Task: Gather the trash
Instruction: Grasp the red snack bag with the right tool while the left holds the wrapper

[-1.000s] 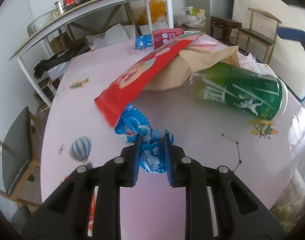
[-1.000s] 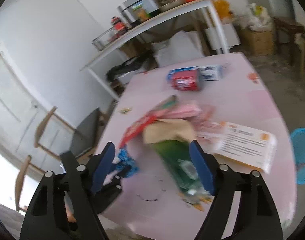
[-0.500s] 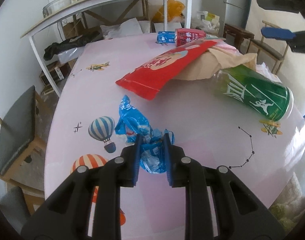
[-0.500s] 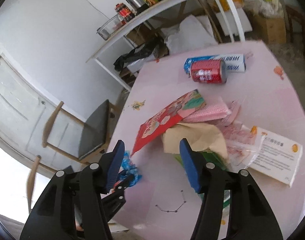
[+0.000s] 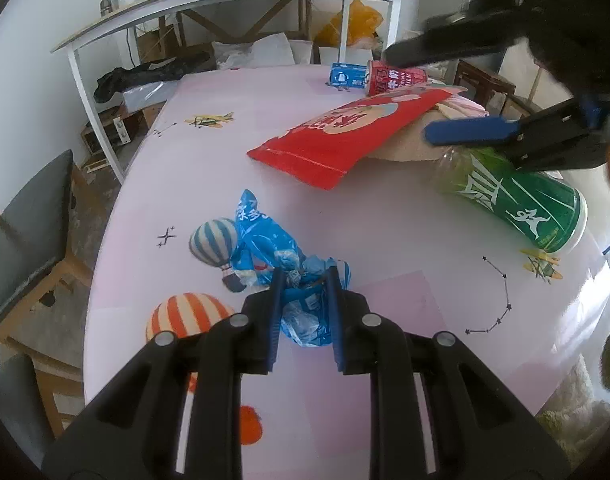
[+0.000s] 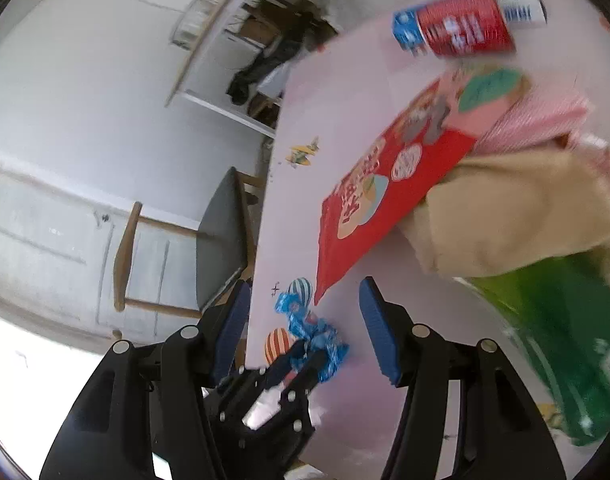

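My left gripper (image 5: 305, 280) is shut on a crumpled blue plastic wrapper (image 5: 273, 252) low over the pink table (image 5: 385, 240). The wrapper also shows in the right wrist view (image 6: 313, 332), held by the left gripper (image 6: 305, 354). My right gripper (image 6: 305, 320) is open and empty, above the table near the red snack bag (image 6: 385, 200). In the left wrist view the right gripper (image 5: 417, 100) hangs over the red bag (image 5: 353, 136) and the green bottle (image 5: 517, 196). A tan paper bag (image 6: 505, 216) lies under the red bag.
A red can (image 5: 393, 78) and a blue carton (image 5: 347, 78) lie at the table's far side. A pink pack (image 6: 537, 120) lies by the red bag. A white shelf with jars (image 5: 225, 20) stands behind. A dark-seated chair (image 5: 29, 224) stands left.
The right gripper has dropped and moved in close over the red bag and tan bag, narrowing somewhat. The left gripper keeps its hold on the blue wrapper and has drawn back slightly.
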A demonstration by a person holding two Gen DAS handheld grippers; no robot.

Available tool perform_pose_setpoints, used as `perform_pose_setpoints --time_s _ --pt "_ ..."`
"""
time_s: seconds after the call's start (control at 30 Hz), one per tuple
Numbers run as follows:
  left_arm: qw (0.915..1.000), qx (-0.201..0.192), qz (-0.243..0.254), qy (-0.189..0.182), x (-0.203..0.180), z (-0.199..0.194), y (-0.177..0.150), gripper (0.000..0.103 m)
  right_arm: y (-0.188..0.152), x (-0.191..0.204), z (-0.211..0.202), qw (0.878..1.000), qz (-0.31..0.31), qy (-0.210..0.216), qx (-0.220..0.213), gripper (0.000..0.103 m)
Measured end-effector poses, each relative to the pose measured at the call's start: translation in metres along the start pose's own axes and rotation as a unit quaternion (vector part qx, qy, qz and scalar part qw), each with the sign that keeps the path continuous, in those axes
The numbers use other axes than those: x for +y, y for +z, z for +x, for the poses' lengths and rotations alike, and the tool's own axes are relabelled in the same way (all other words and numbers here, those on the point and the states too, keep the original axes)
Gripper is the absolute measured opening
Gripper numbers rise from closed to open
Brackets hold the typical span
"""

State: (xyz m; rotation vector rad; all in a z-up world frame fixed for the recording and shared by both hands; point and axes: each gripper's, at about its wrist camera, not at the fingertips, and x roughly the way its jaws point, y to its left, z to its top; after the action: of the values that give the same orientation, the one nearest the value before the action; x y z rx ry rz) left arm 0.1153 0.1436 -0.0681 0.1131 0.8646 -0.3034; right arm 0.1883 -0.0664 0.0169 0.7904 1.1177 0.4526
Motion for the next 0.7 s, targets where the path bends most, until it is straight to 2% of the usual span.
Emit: perform_pose_setpoints --time_s 0.13,0.47,0.57,0.63,0.7 --pt "1.0000 -0.001 -0.006 0.001 0.003 -0.002 -0.003 0.019 0.003 -0.007 0.022 0.999 0.044 -0.013 0.003 0.056" --pt "1.0000 -0.002 -0.009 -0.001 0.004 -0.002 -0.004 0.019 0.006 -0.031 0.038 0.988 0.134 -0.037 -0.065 0.041" --pt "0.9999 -0.003 -0.010 -0.002 0.005 -0.002 -0.004 0.019 0.005 -0.036 0.040 0.986 0.145 -0.036 -0.080 0.027" --pt "0.9999 -0.003 -0.011 -0.002 0.006 -0.002 -0.004 0.019 0.005 -0.038 0.041 0.985 0.147 -0.035 -0.087 0.013" --pt "0.9999 -0.004 -0.013 -0.002 0.007 -0.002 -0.005 0.019 0.003 -0.038 0.041 0.986 0.140 -0.030 -0.088 0.009"
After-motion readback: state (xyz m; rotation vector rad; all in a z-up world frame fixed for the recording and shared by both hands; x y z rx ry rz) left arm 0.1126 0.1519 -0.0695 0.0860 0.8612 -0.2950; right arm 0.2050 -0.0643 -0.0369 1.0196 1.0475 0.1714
